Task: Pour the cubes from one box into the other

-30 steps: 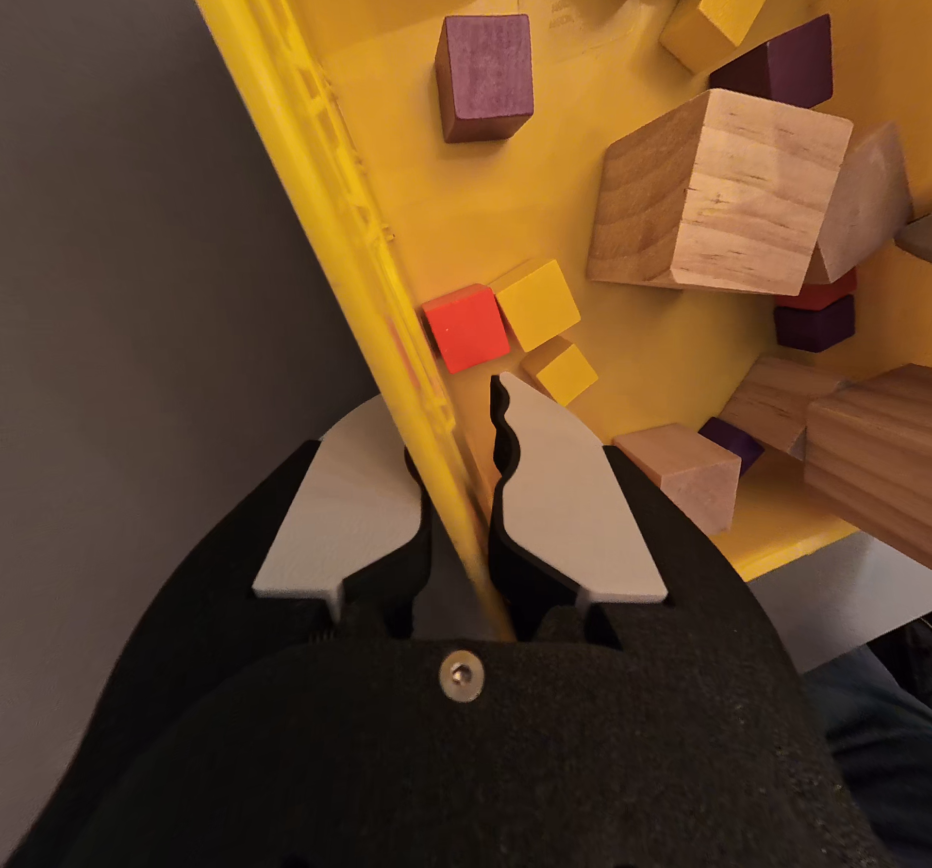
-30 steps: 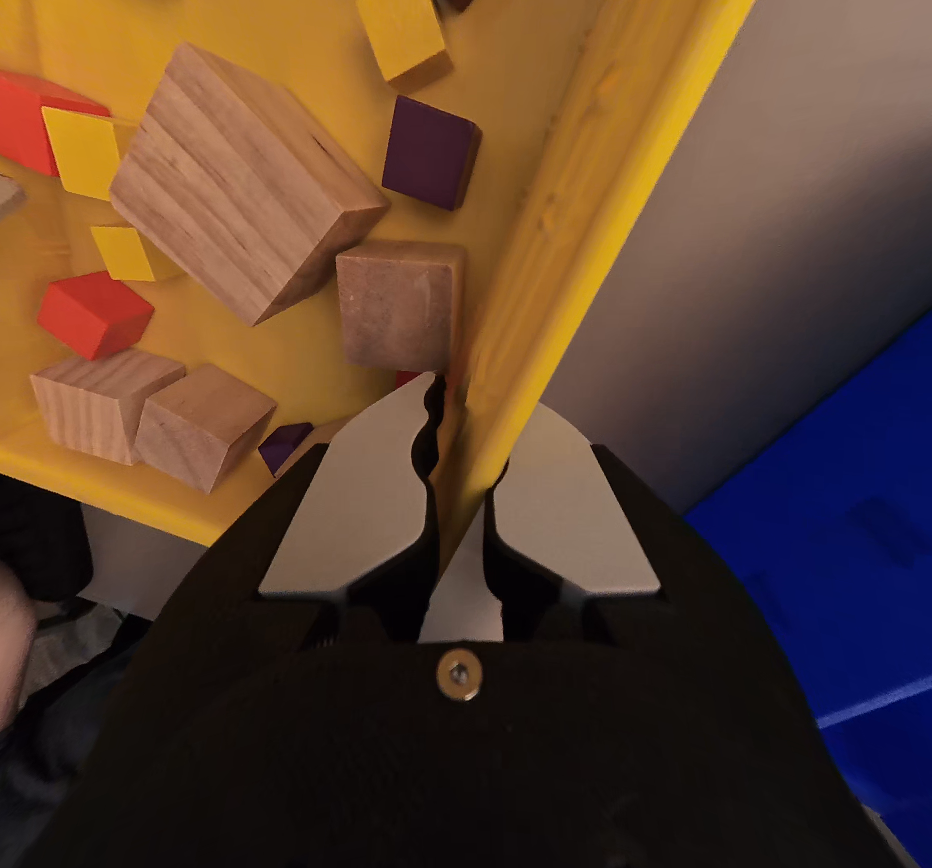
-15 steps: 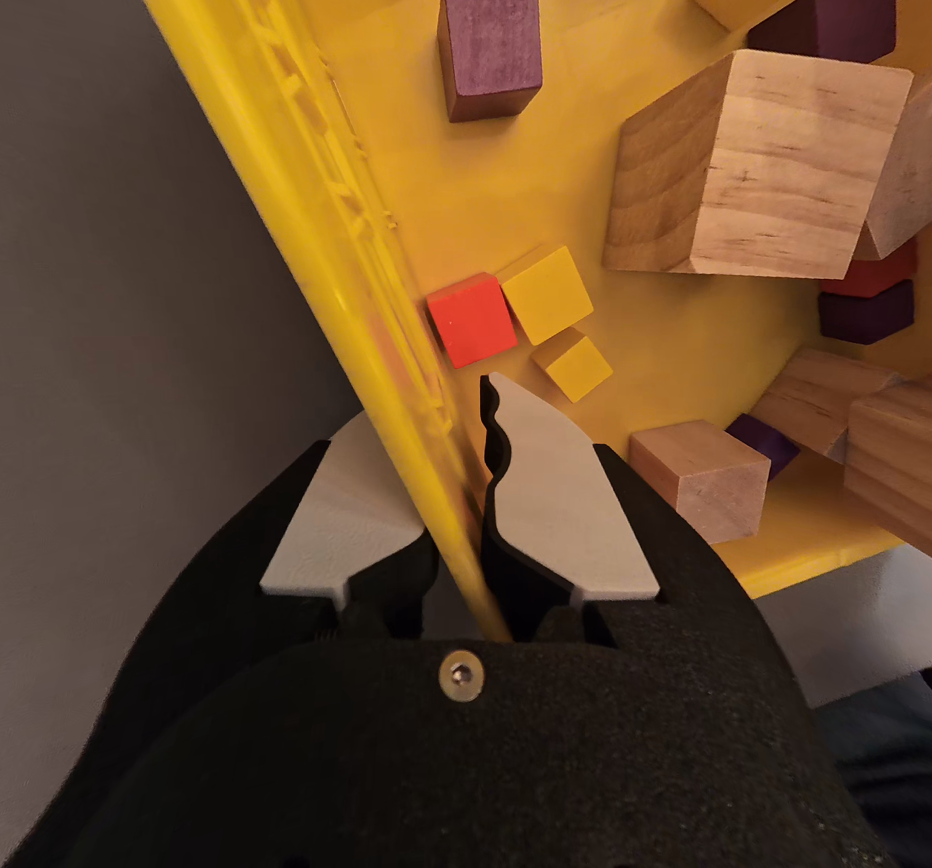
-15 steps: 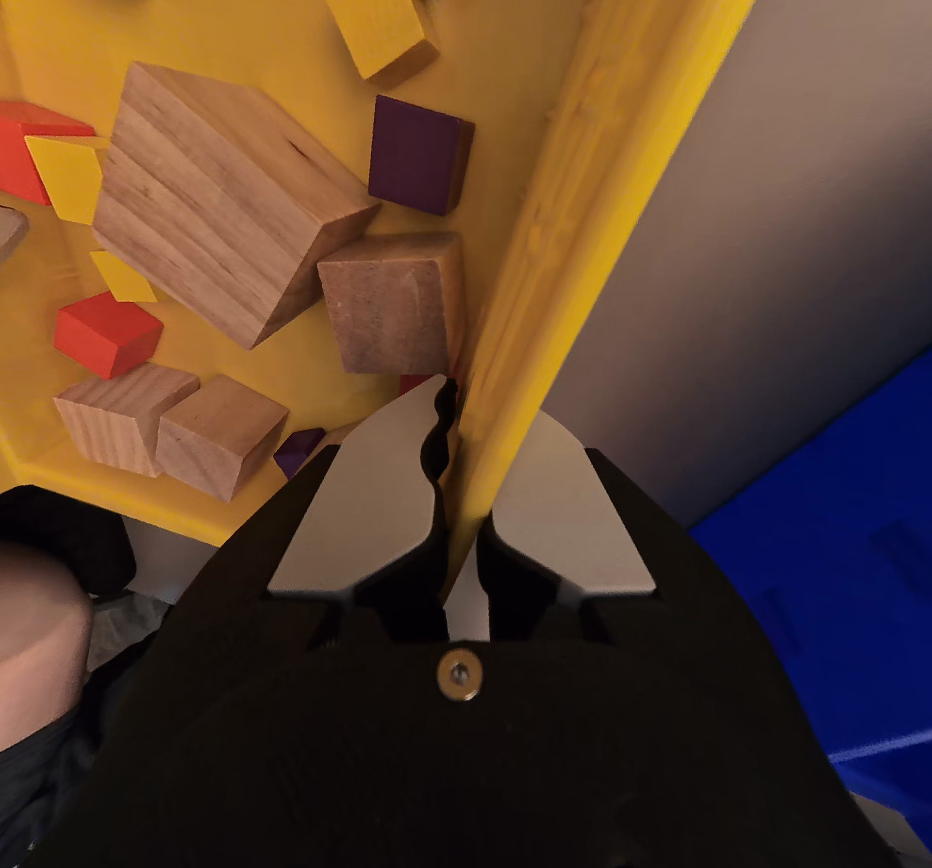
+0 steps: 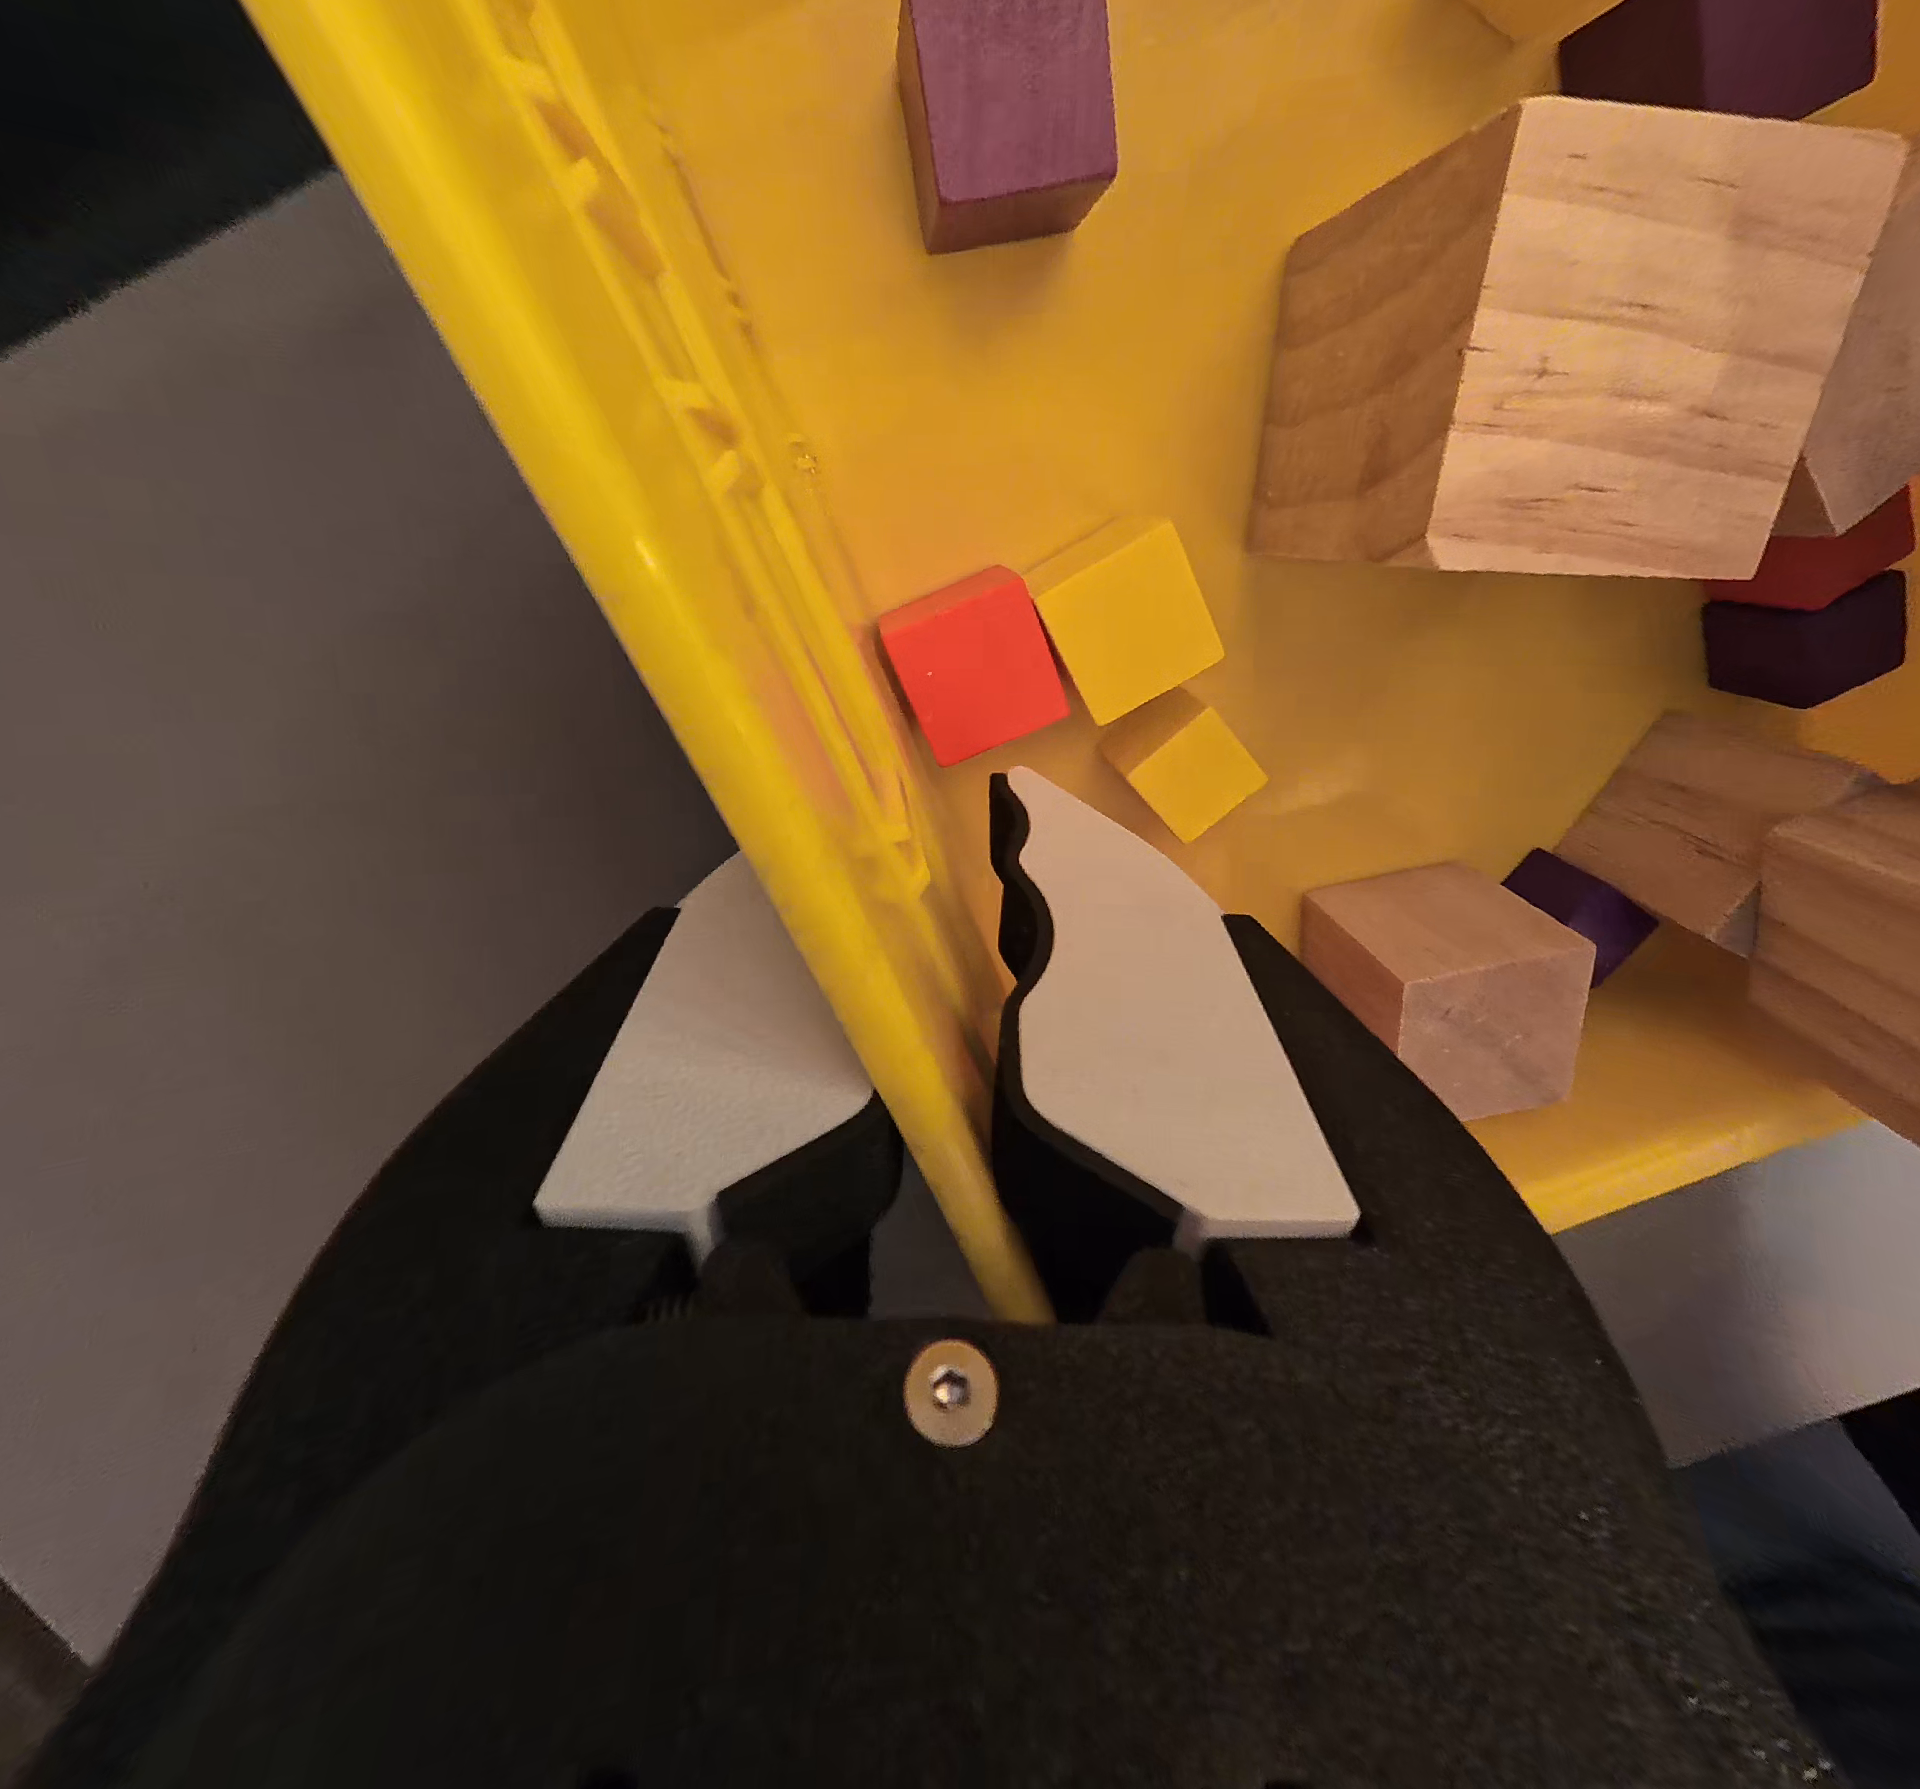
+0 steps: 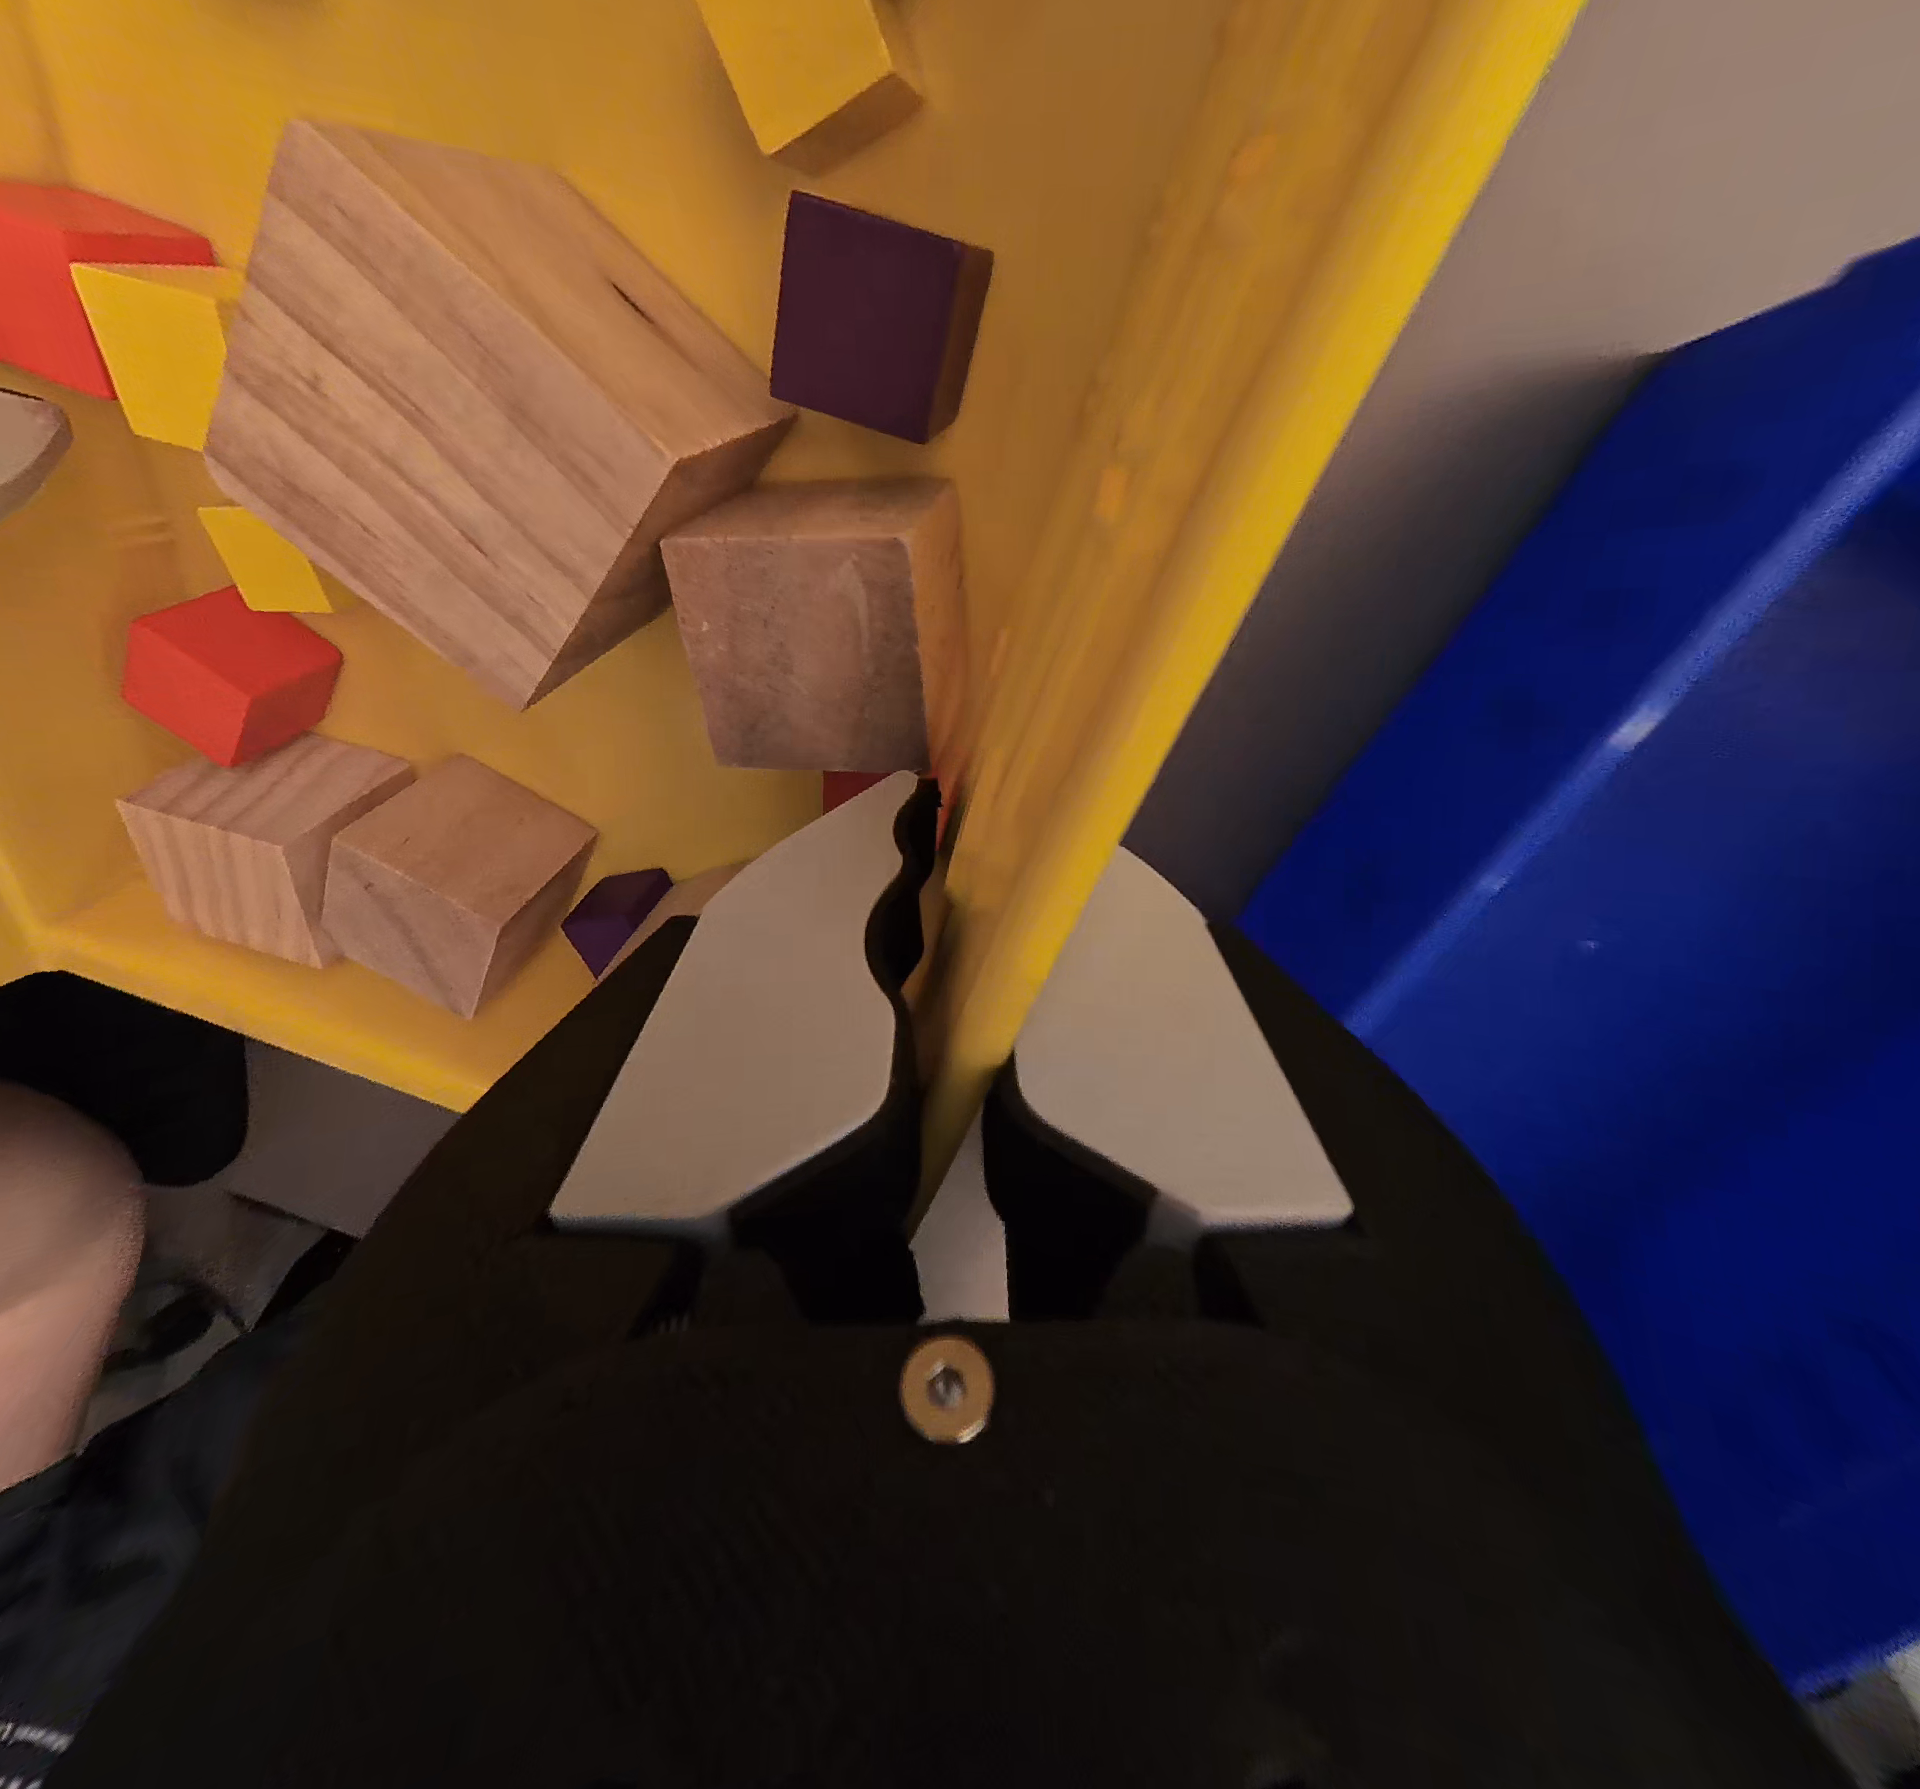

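Observation:
A yellow box [image 5: 582, 409] holds several wooden cubes: plain wood, purple, red and yellow. My left gripper [image 5: 914, 866] is shut on the box's left wall, one finger inside and one outside. My right gripper [image 6: 997, 835] is shut on the box's right wall [image 6: 1195, 389] in the same way. A large plain wood cube [image 5: 1558, 357] lies mid-box and also shows in the right wrist view [image 6: 457, 409]. A red cube [image 5: 971, 664] rests against the left wall by my fingertip. A blue box [image 6: 1662, 700] stands to the right of the yellow one.
The grey table [image 5: 260, 700] shows left of the yellow box and between the two boxes [image 6: 1558, 181]. A person's hand [image 6: 52, 1251] and dark clothing are at the lower left of the right wrist view.
The yellow box has shifted in both views with the grip unchanged. The cubes have slid a little inside it. More of the blue box shows at the right.

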`<act>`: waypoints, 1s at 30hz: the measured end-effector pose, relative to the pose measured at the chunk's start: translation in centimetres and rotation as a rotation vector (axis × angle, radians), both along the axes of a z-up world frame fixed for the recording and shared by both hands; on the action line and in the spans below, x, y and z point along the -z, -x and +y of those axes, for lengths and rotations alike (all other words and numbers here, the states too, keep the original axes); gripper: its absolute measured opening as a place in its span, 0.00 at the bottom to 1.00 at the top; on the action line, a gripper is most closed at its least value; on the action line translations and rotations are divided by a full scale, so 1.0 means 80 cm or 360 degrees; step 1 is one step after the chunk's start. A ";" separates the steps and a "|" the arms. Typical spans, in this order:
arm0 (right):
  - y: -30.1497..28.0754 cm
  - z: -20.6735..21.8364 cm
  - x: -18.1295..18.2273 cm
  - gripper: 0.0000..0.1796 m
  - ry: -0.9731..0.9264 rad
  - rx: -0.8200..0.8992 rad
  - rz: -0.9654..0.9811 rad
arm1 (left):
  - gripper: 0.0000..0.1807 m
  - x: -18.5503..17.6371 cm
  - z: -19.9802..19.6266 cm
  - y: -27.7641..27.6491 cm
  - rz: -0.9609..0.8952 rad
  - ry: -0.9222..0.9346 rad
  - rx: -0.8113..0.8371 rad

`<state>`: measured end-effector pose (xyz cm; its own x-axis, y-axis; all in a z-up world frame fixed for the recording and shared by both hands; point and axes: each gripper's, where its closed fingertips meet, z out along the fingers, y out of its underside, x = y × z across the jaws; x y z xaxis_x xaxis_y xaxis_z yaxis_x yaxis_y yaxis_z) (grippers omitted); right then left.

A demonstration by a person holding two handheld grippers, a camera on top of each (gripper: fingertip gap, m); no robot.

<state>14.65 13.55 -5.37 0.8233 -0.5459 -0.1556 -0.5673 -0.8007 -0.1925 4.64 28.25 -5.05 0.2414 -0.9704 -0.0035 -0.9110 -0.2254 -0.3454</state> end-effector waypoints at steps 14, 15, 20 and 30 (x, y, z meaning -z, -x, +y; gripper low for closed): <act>-0.105 -0.116 -0.066 0.04 -0.0237 0.0292 -0.0005 | 0.06 -0.098 -0.097 -0.150 0.0063 -0.0236 0.0318; -0.113 -0.125 -0.070 0.04 -0.0242 0.0321 -0.0005 | 0.06 -0.101 -0.104 -0.161 0.0065 -0.0242 0.0349; -0.129 -0.143 -0.086 0.05 -0.0267 0.0345 0.0042 | 0.06 -0.126 -0.119 -0.180 0.0129 -0.0300 0.0372; -0.179 -0.162 -0.103 0.05 -0.0415 0.0419 0.0039 | 0.06 -0.154 -0.139 -0.247 0.0101 -0.0385 0.0481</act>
